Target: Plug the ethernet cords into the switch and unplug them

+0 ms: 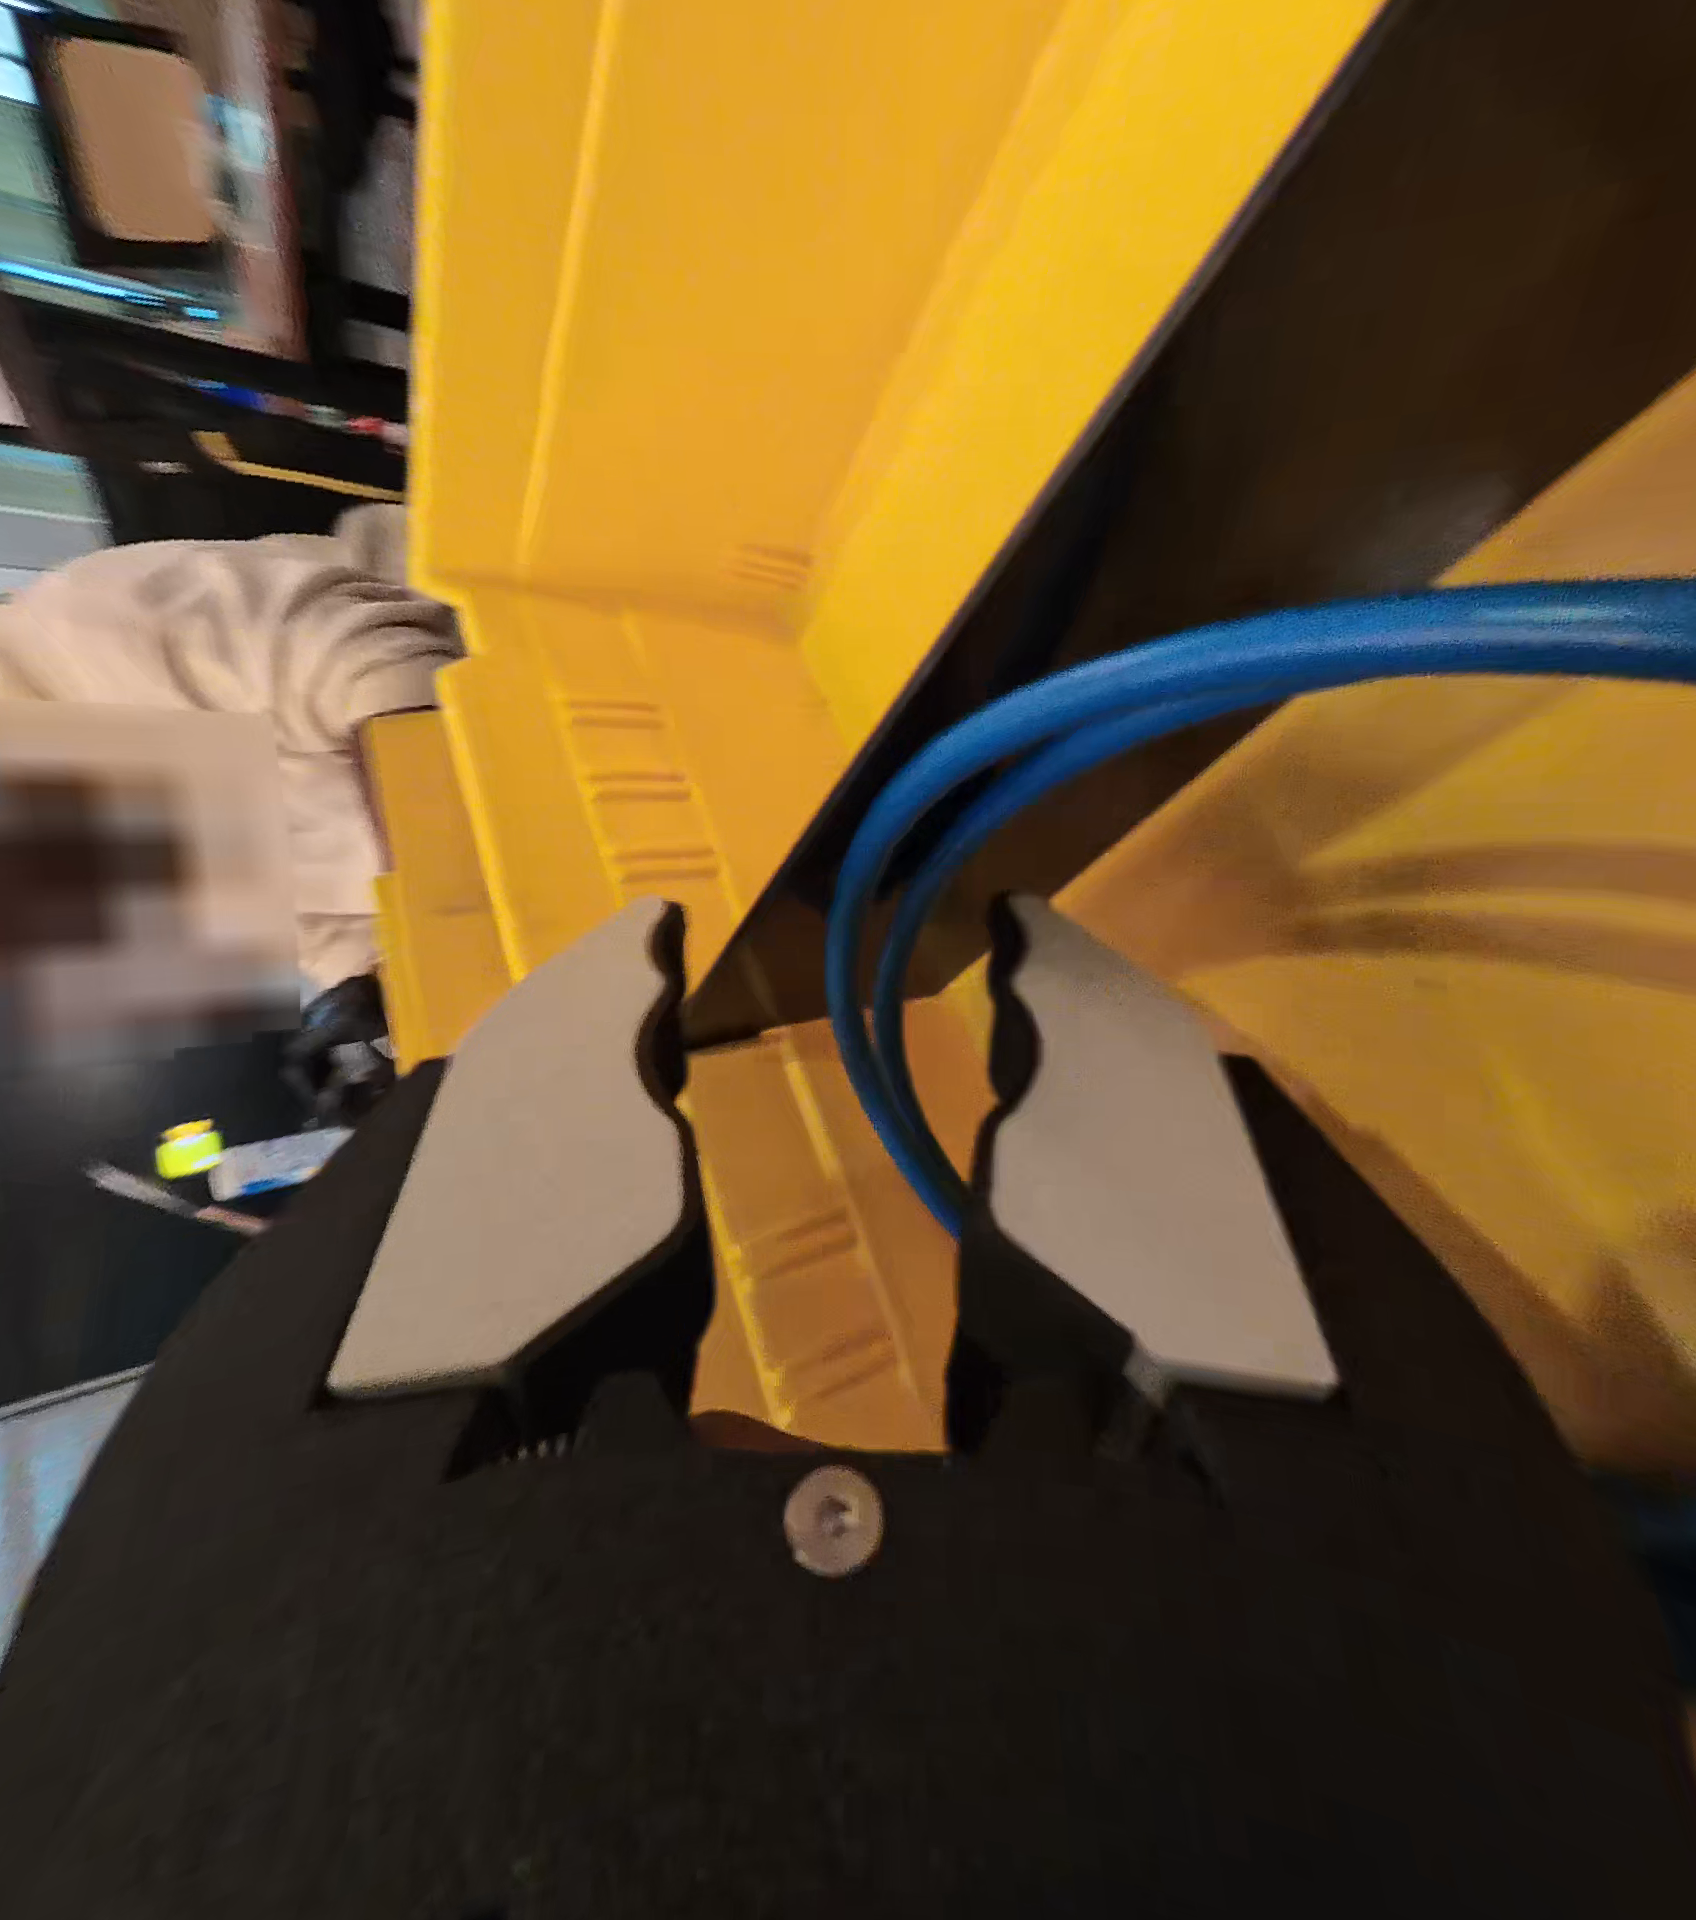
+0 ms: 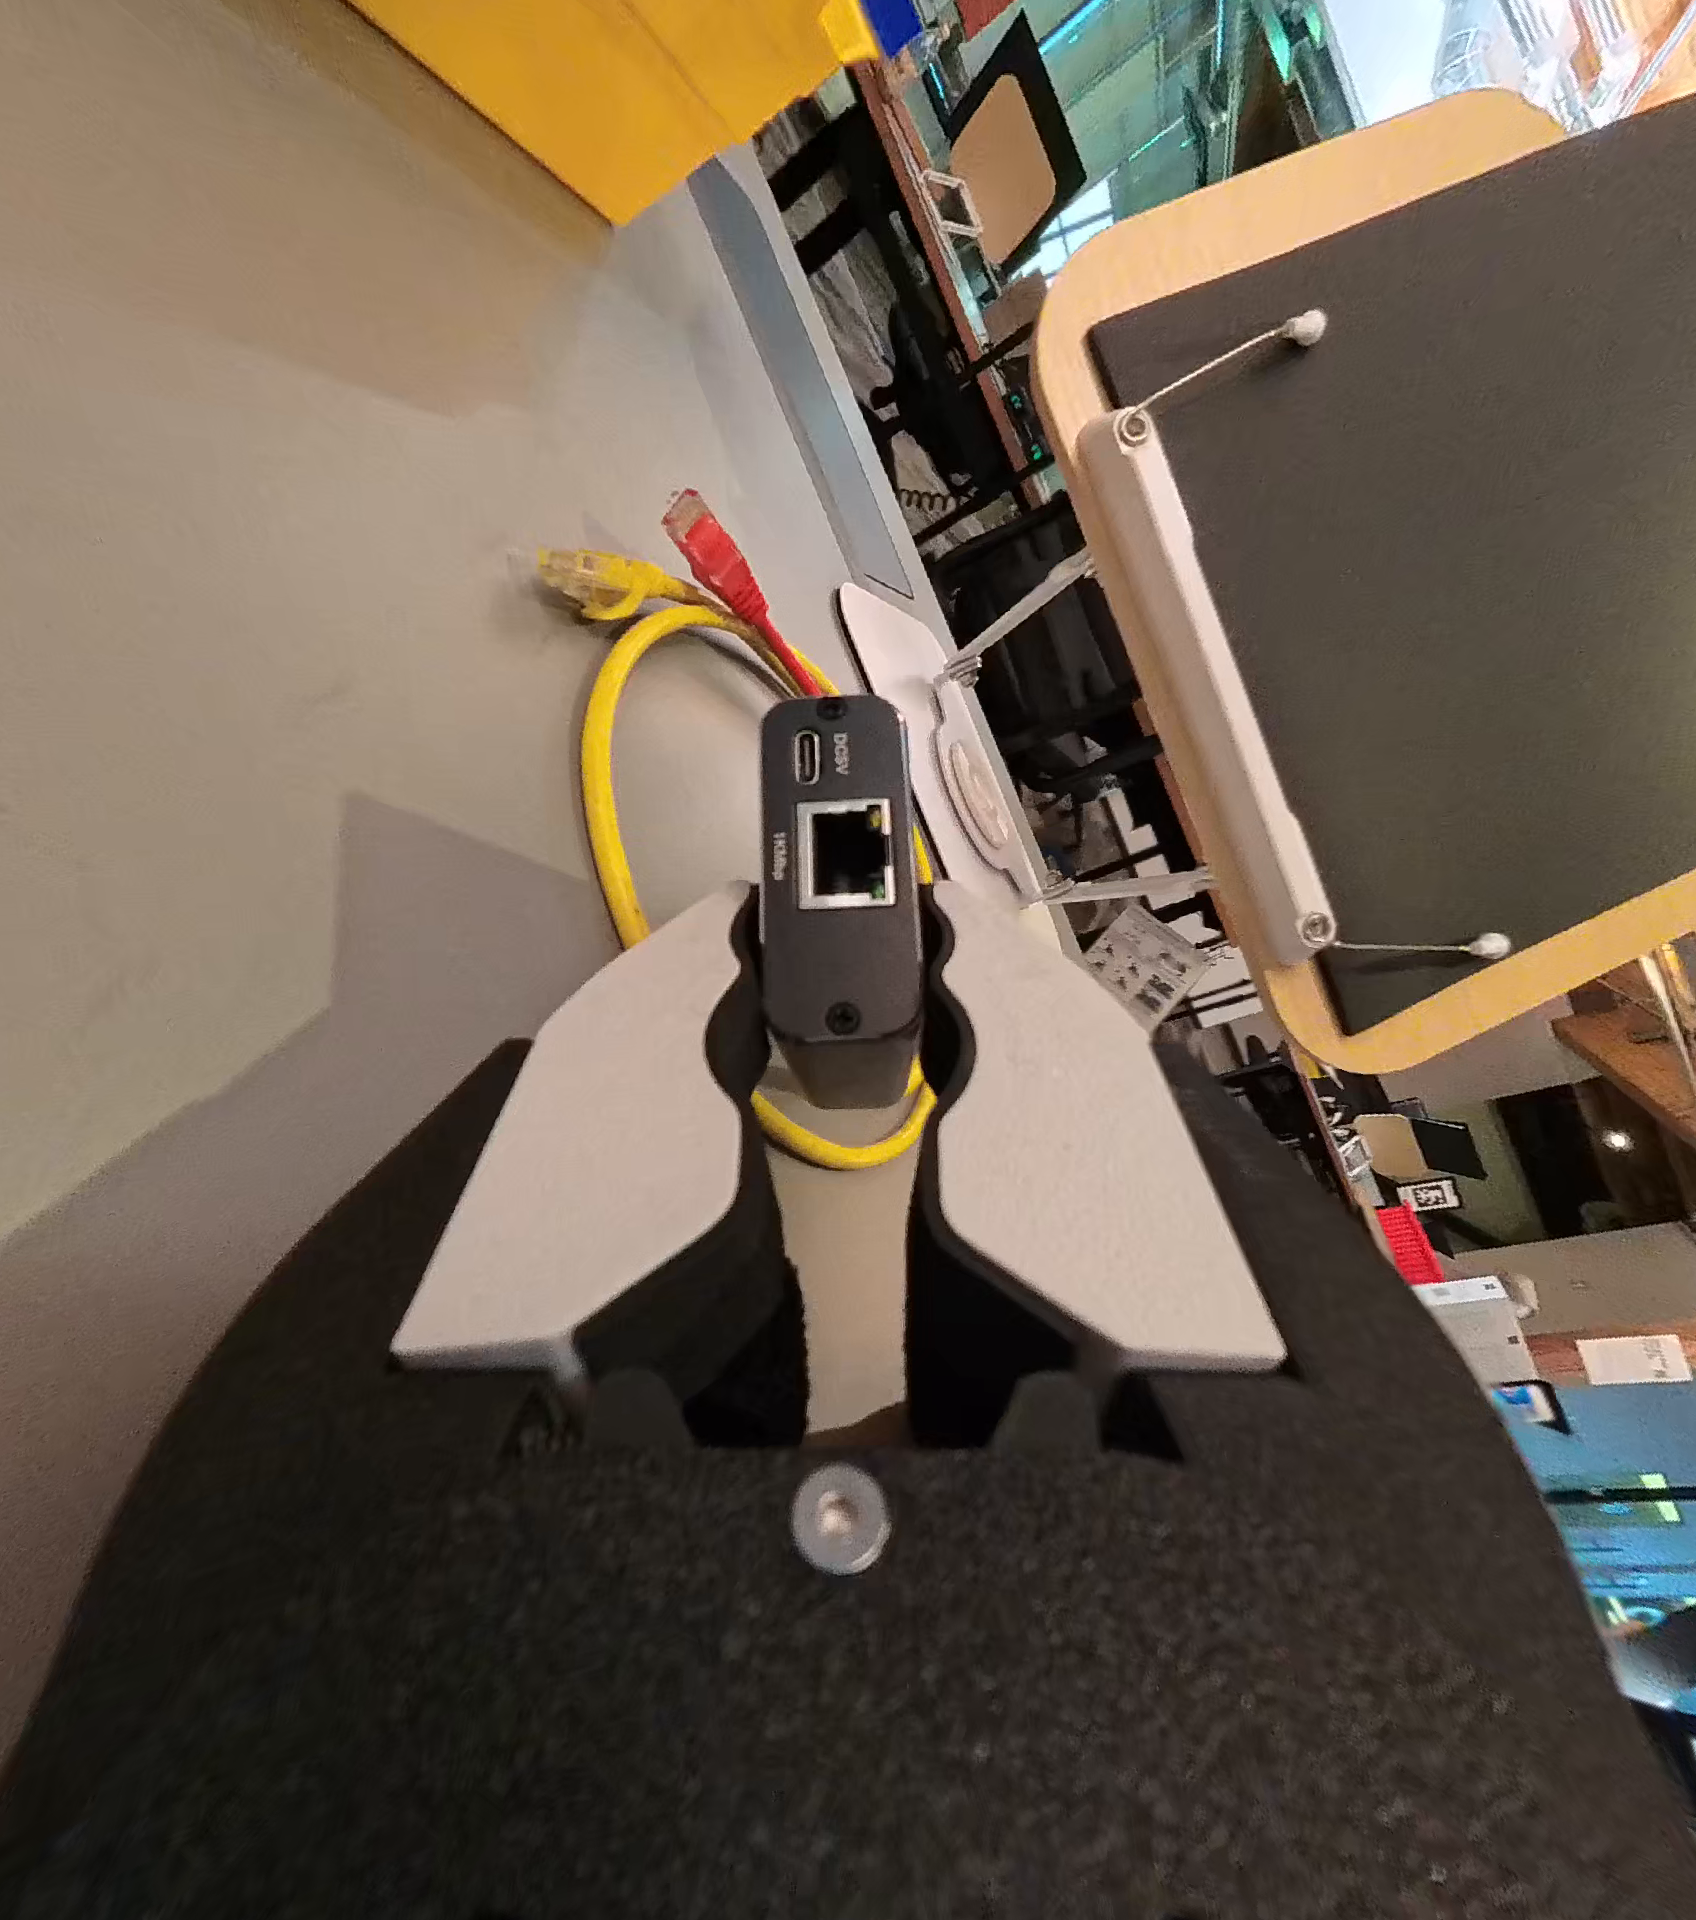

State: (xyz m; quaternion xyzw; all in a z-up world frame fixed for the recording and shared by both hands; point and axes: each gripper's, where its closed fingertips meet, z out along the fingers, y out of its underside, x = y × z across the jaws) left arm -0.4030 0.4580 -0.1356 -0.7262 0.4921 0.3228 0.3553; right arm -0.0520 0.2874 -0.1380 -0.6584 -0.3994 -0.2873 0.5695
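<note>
In the right wrist view my right gripper (image 2: 842, 894) is shut on a small black switch (image 2: 839, 966). The switch's end face points at the camera, with an empty ethernet port (image 2: 846, 854) and a small oval port above it. A yellow ethernet cord (image 2: 605, 769) loops on the grey table (image 2: 200, 623) behind and under the switch. Its clear plug (image 2: 579, 571) lies beside a red plug (image 2: 714, 551). In the left wrist view my left gripper (image 1: 839, 914) is open. A blue ethernet cord (image 1: 1239, 665) curves between the fingers, close to the right finger (image 1: 1114, 1143).
Yellow plastic bins (image 1: 667, 312) and a dark panel (image 1: 1446, 260) stand close ahead of the left gripper. A person's beige sleeve (image 1: 231, 634) shows at the left. A black board in a wooden frame (image 2: 1498, 520) is on the right. A yellow bin (image 2: 636, 94) sits at the table's far end. Some 40 cm of space lies between my two pairs of fingers.
</note>
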